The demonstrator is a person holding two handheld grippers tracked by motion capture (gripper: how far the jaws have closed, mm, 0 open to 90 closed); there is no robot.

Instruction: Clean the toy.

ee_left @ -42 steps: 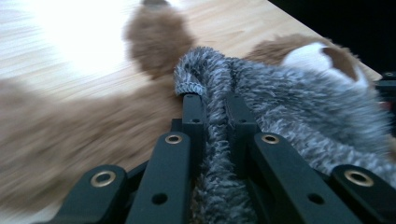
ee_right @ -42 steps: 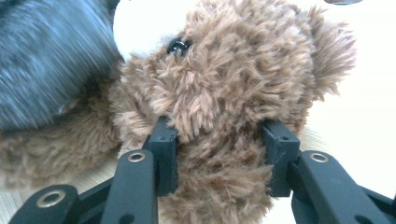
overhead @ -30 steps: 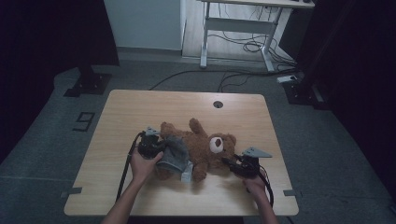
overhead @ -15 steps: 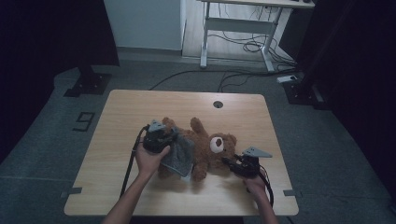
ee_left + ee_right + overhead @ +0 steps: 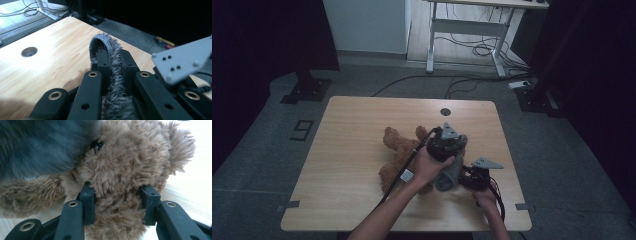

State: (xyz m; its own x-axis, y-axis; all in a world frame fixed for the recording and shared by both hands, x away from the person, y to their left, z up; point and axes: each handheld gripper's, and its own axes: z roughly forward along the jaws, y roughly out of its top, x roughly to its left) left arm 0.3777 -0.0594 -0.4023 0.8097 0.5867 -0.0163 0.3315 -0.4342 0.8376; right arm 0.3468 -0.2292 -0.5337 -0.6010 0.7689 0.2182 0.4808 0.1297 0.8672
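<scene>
A brown teddy bear (image 5: 394, 150) lies on the wooden table (image 5: 357, 125), legs toward the left. My left gripper (image 5: 457, 150) hovers above the bear's head, shut on a fold of grey fuzzy cloth (image 5: 449, 172) that hangs down over the head. In the left gripper view the cloth (image 5: 110, 47) loops up between the jaws of the left gripper (image 5: 113, 56). My right gripper (image 5: 464, 177) rests low at the front right, shut on the bear. Seen in the right gripper view, the right gripper (image 5: 117, 192) squeezes the bear's furry head (image 5: 130, 157), with the blurred cloth (image 5: 37, 145) at upper left.
A round cable hole (image 5: 445, 112) sits near the table's far edge. The right gripper's grey plate (image 5: 182, 60) is close beside my left jaws. A white desk frame (image 5: 464, 30) and floor cables (image 5: 472, 50) lie beyond the table. Black stand bases (image 5: 307, 90) flank it.
My left gripper has carried the grey cloth up and to the right, from the bear's body to above its head. The right gripper has stayed put on the bear.
</scene>
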